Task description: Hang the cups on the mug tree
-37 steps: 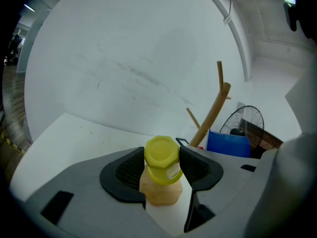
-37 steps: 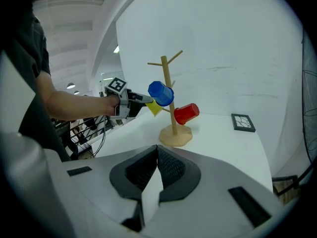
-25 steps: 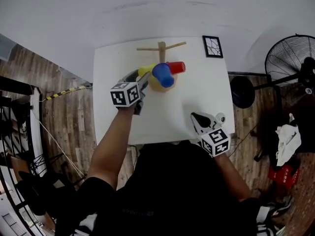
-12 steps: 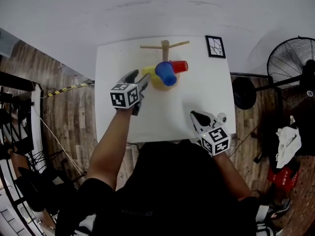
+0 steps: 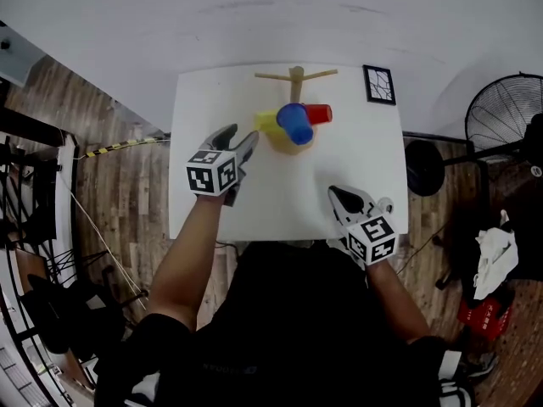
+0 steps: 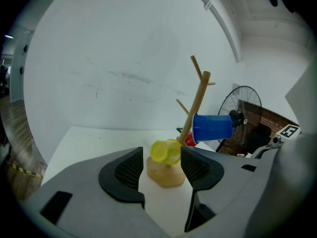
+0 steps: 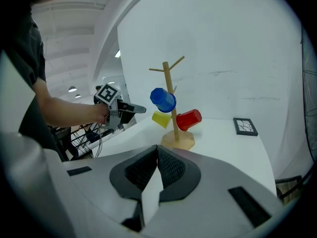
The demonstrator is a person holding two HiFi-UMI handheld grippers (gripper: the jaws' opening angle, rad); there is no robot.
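Head view, bright cups (image 5: 295,124) on mug tree (image 5: 296,76), left gripper (image 5: 240,138) wide, empty, narrowing, right gripper (image 5: 337,195) closed

A recording lab or studio: white worktop (image 5: 204,108) before a plain white backdrop (image 5: 254,15), pedestal fan (image 5: 496,113) right of it, cabled racks (image 5: 34,227) left.

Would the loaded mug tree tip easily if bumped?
Probably somewhat. The mug tree is a thin tall post on a small wooden base, so a high knock could rock it. The blue cup, yellow cup and red cup hang on different sides, which likely balances it.
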